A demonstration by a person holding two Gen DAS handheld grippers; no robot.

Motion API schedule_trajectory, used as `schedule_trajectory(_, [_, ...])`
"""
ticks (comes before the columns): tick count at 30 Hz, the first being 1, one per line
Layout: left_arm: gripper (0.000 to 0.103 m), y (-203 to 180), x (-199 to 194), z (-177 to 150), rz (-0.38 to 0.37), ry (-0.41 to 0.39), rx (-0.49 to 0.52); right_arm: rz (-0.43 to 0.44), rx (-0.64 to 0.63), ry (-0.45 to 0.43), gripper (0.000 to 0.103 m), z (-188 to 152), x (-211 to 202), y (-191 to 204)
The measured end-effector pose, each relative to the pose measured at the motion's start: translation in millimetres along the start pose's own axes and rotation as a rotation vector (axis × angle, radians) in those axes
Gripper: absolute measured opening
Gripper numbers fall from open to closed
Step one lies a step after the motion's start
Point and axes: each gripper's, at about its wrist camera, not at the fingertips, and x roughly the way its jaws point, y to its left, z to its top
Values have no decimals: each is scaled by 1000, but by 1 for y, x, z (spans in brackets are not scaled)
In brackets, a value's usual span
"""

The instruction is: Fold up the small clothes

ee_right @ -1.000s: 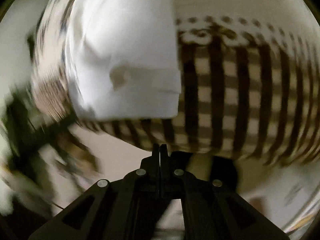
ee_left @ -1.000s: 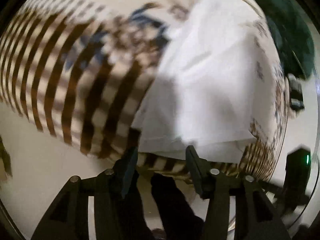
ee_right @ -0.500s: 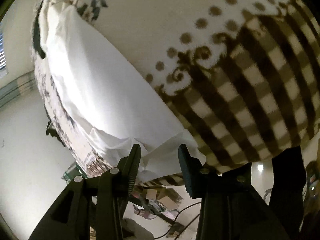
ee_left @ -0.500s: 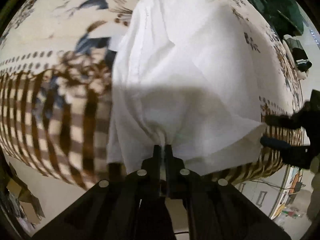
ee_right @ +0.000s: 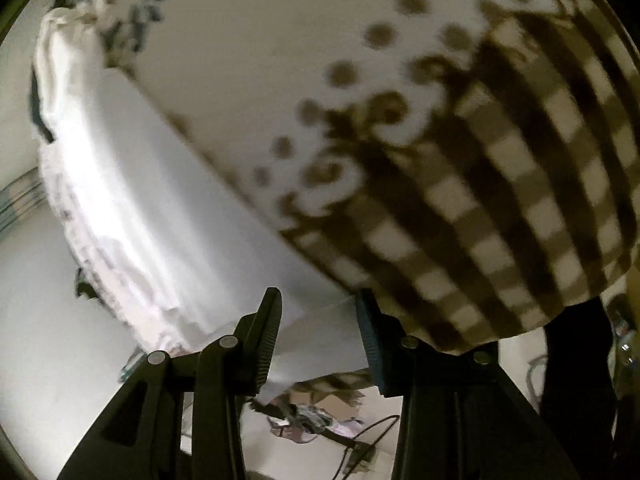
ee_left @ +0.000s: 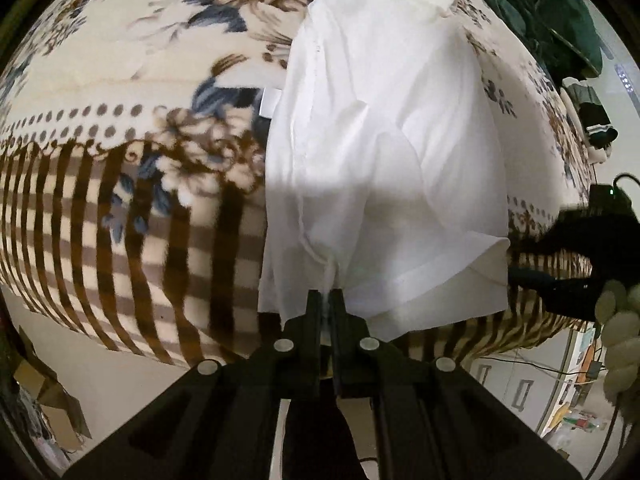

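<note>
A white garment (ee_left: 380,140) lies on a floral and checked blanket (ee_left: 120,80), its hem hanging over the near edge. My left gripper (ee_left: 326,296) is shut on the hem near the left side, and the cloth bunches at the pinch. In the right wrist view, which is blurred, my right gripper (ee_right: 318,300) straddles the garment's (ee_right: 160,200) near corner. Its jaws are closing, with the cloth between them and a gap still showing on both sides. It also shows in the left wrist view as the right gripper (ee_left: 520,258), beside the right corner of the hem.
The blanket (ee_right: 440,80) drops off just in front of both grippers, with pale floor below. A dark green cloth (ee_left: 540,12) and a small dark item (ee_left: 596,128) lie at the far right. Cardboard (ee_left: 44,400) and cables (ee_right: 360,436) sit on the floor.
My left gripper went from open to shut on the hem, then held. My right gripper opened, rolled and came down to the garment's corner, and its jaws have narrowed a little.
</note>
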Motion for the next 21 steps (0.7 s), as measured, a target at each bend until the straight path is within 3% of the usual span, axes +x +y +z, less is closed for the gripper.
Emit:
schedule_trajectory(2, [2, -6, 2, 1, -3, 1, -3, -30, -27, -6, 12, -6, -1, -6])
schedule_trajectory(11, [3, 4, -7, -11, -35, 18, -24, -124, -66, 75, 5, -29, 4, -30])
schedule_trajectory(13, [3, 12, -11, -12, -91, 31, -57, -93, -84, 83, 5, -29, -4, -33])
schedule_trajectory(16, [4, 34, -13, -15, -174, 63, -154, 42, -52, 77, 6, -26, -19, -36])
schedule_trajectory(18, [4, 47, -14, -17, -212, 75, -228, 117, -23, 55, 21, -21, -29, -33])
schedule_trajectory(19, [5, 52, -14, -18, -241, 77, -265, 140, -19, 50, 38, -17, -32, -34])
schedule_trajectory(20, [6, 56, -13, -18, -266, 78, -298, 163, -9, 52, 47, -14, -32, -32])
schedule_trajectory(21, [9, 59, -11, -19, -280, 81, -330, 178, 5, 60, 47, -10, -30, -31])
